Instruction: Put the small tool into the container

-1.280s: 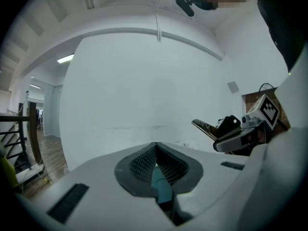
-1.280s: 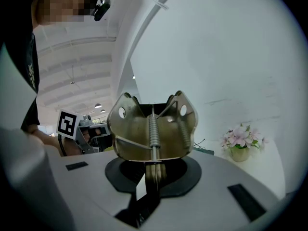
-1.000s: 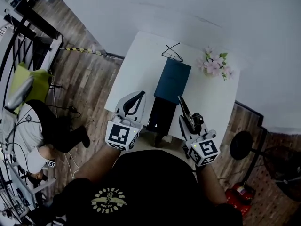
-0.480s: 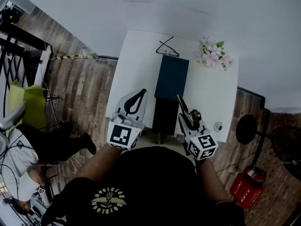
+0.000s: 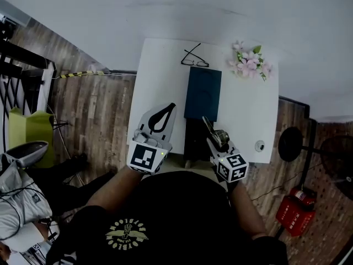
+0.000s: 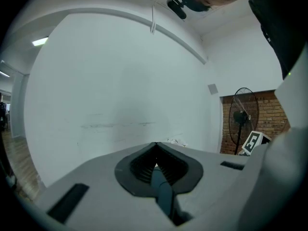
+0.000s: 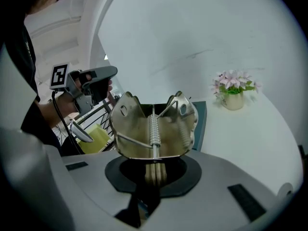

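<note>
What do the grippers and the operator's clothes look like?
Left gripper and right gripper: light grey wedge bodies with black-lined jaw openings, each carrying a cube of black-and-white square markers. Person wears a black top with a pale chest emblem.

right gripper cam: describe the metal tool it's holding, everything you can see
The small metal tool is pale brass-coloured shiny sheet metal. Two curved plates flare apart upward, each with a hole near its top; a coil spring on a centre rod runs between them, plus thin wire arms. Roughly upright, lower end clamped in the right gripper; nothing else touches it.
</note>
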The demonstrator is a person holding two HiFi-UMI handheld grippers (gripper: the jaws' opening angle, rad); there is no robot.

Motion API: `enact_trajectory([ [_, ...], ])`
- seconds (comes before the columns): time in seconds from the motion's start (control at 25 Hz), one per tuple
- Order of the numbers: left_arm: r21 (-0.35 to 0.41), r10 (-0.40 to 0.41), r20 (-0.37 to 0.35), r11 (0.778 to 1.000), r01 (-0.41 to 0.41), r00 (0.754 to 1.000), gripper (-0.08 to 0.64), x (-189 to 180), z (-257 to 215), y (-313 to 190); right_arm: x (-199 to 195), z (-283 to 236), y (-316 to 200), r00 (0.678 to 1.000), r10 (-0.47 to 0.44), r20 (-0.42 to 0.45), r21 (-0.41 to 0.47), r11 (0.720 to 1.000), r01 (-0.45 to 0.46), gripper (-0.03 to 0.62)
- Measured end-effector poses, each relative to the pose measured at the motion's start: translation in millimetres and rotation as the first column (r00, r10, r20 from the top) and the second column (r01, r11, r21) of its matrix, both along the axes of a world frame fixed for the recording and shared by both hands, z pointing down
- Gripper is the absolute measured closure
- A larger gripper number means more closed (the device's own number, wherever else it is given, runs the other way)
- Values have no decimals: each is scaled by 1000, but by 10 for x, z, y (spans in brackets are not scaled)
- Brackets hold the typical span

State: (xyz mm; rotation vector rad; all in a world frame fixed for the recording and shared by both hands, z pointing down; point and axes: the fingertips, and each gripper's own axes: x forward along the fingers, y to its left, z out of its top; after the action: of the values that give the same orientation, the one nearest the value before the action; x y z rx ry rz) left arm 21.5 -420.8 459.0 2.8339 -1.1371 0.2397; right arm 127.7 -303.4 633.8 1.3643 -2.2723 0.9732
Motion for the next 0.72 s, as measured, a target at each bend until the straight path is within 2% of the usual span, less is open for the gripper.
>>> enact_trajectory([
  [0.16,2,27,34,1000,-27,999,554,-52,57,-79,-81,234,20,1000,6,-10,-49,999,-6,537],
  [0.32,0,52,4,999,-52,999,554,-48,71,-99,-188,458,63,1000,11,-15,-100,995,-13,537],
  [0.56,-6,68,7,998,-68,998,554,-105,104,-185,-249,836,84,998,33,-51,-190,981,-42,537],
  [0.72,-2,63,2,998,-63,998,554,-173,116,-238,-309,998,118,997,2,-72,-246,969,-20,537],
])
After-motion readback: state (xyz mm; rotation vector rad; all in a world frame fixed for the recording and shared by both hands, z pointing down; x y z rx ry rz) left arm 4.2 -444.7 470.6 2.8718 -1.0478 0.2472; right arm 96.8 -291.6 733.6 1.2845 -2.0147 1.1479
